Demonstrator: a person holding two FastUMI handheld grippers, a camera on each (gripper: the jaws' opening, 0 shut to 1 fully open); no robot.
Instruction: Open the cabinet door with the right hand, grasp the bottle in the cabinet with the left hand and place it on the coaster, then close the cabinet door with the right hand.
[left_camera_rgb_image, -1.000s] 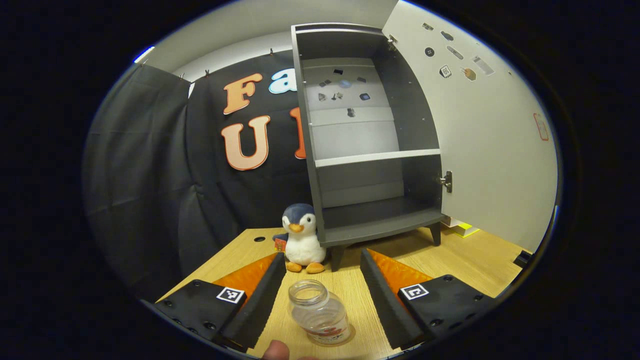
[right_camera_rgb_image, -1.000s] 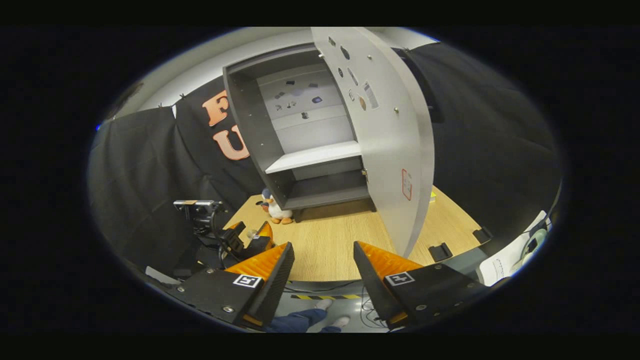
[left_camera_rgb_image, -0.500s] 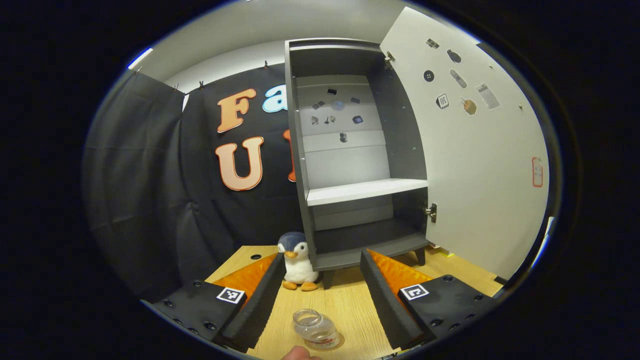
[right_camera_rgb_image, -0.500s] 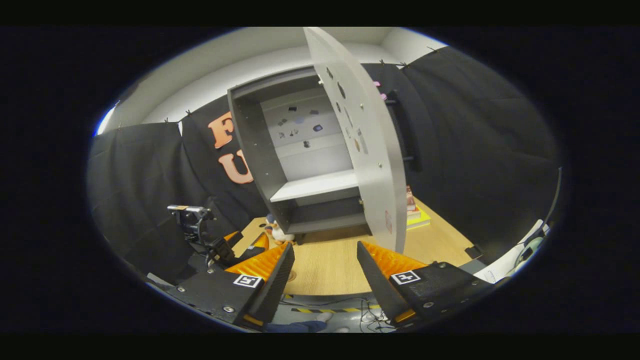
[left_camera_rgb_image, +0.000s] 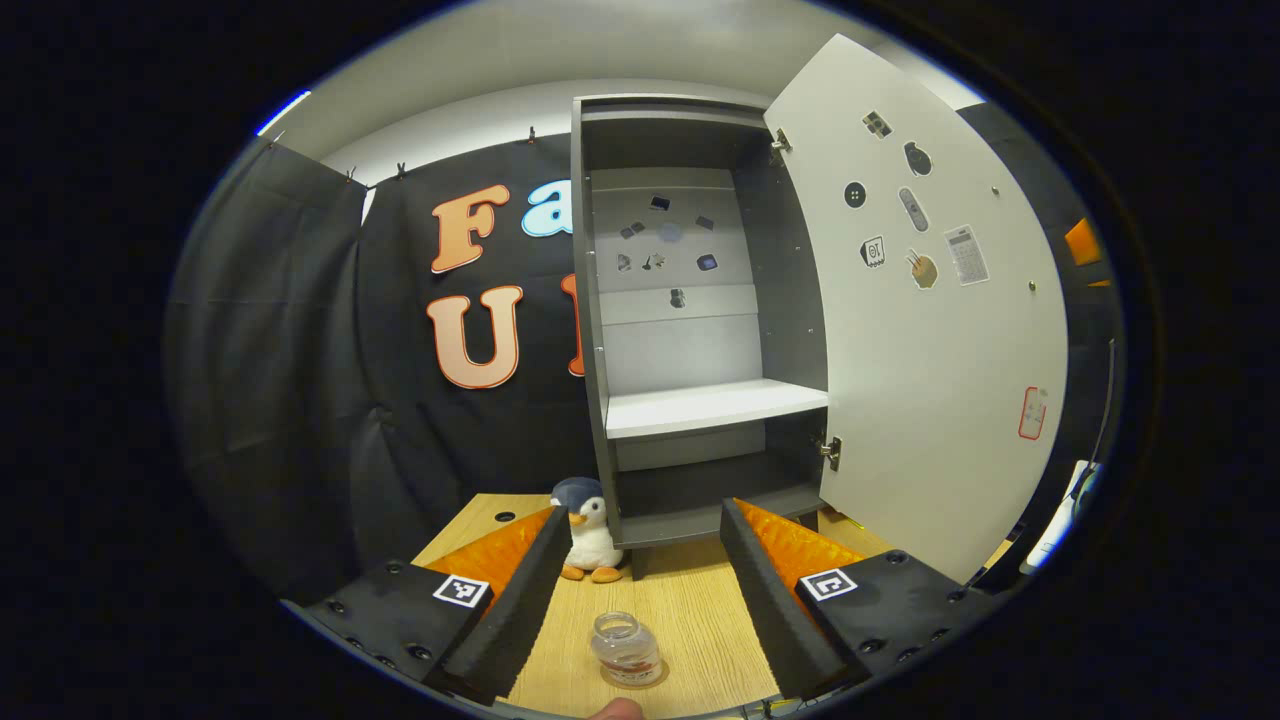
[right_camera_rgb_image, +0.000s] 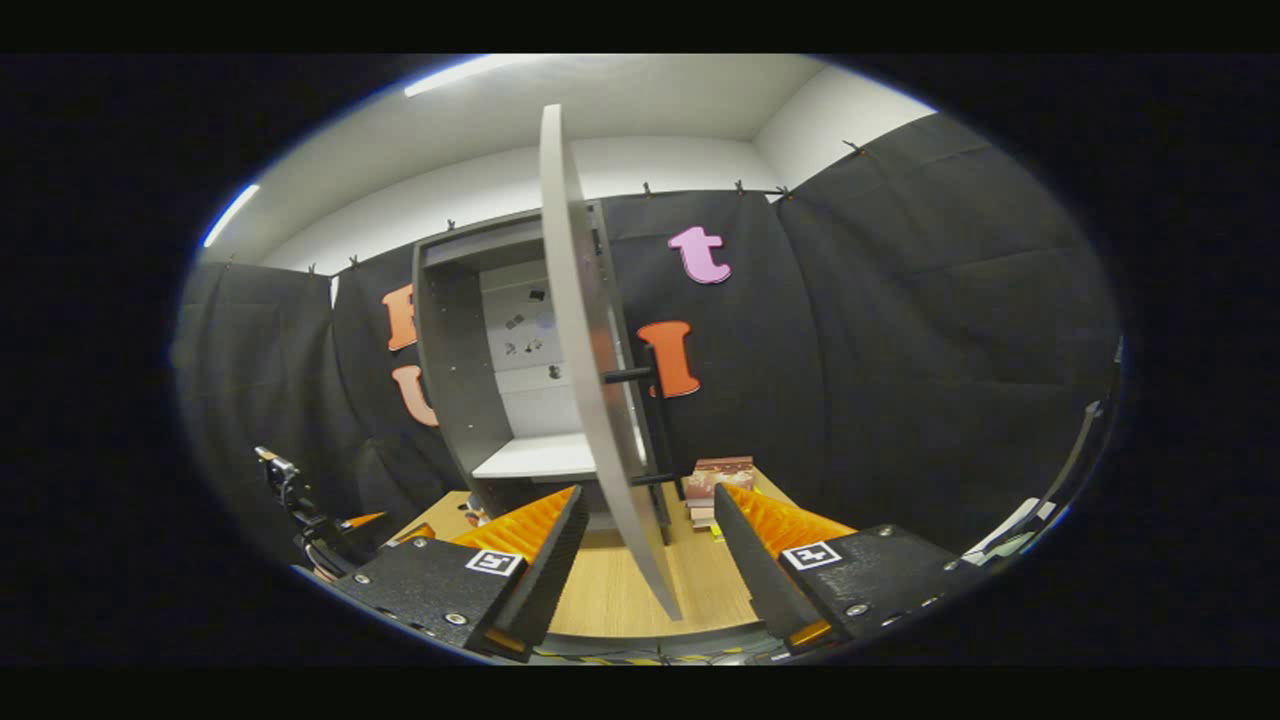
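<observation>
- Since a second ago the left gripper has backed away from the bottle, which now looks smaller and farther off, and the right gripper has swung round so the cabinet door shows nearly edge-on.
- Bottle is clear plastic, squat and round, open mouth with no cap, red print low on its side. It stands upright on the coaster, a thin round disc on the worktop, between the left fingers but not touched by them.
- Left jaws are spread wide with nothing gripped; right jaws are wide apart too, holding nothing.
- Worktop is pale wood grain.
- Cabinet is a tall matte grey box on short legs, with one white shelf and small stickers on the back panel. Its door stands open, flat and pale, stickers on the inside, a dark bar handle on the outside.
- A plush penguin sits just beside the cabinet's left front corner.
- A stack of books lies beyond the door, near the right fingers.
</observation>
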